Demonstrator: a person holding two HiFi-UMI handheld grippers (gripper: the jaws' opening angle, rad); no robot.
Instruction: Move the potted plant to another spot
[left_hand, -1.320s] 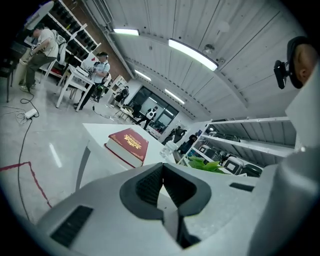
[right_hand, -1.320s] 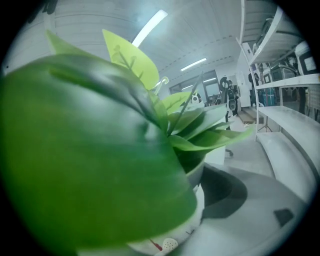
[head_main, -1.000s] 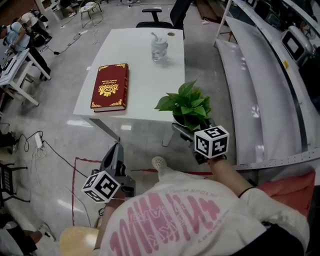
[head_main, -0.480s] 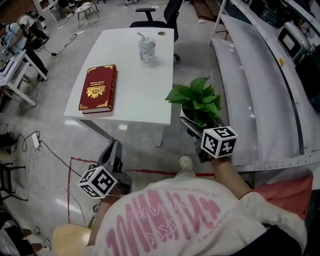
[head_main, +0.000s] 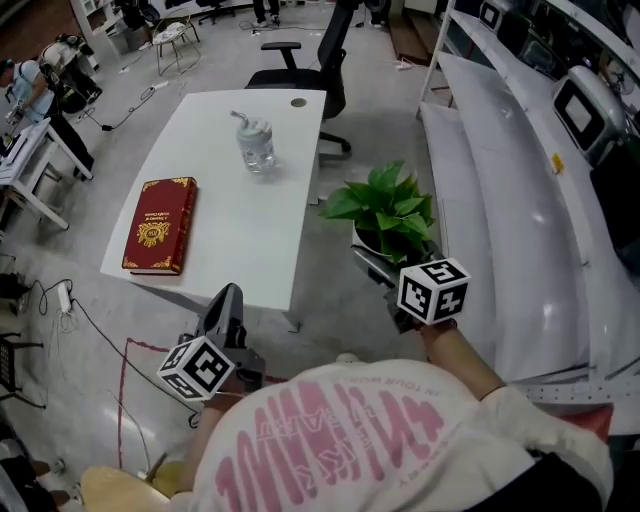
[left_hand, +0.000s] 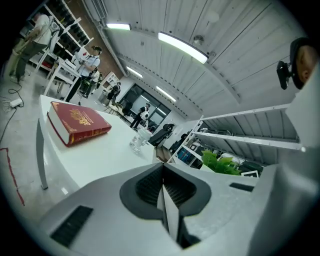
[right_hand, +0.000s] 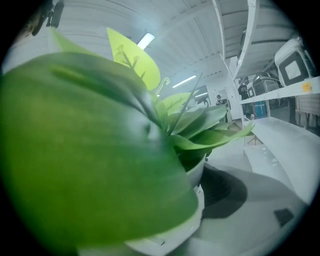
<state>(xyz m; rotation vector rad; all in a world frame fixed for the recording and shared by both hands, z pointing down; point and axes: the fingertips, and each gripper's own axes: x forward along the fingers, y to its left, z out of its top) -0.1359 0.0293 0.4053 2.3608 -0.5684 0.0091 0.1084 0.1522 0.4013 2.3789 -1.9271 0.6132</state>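
While the right gripper (head_main: 385, 262) sits at the centre-right of the head view, its fingers (right_hand: 250, 210) pinch the white pot of the potted plant (head_main: 385, 208). The plant is upright and clear of the bench (head_main: 250, 240), in the air beside the bench's right edge, over the grey floor (head_main: 340, 260) between the bench and the long white shelving (head_main: 500, 200) on the right side of the frame. In the right gripper view its green leaves fill most of the picture. The pot's pale rim lies against the inner face of the one grey finger that shows at lower right; the other is hidden behind a leaf.

The left gripper (head_main: 226, 300) hangs at the lower left of the head view, below the bench's near edge, touching nothing. Its fingers (left_hand: 172, 215) are pressed together with nothing between them.

On the bench a red book (head_main: 160, 225) with gold decoration lies flat towards the left side. A clear bottle (head_main: 255, 145) stands upright further up the frame, well apart from the book. A black office chair (head_main: 300, 70) stands at the bench's far end, near the top of the frame.
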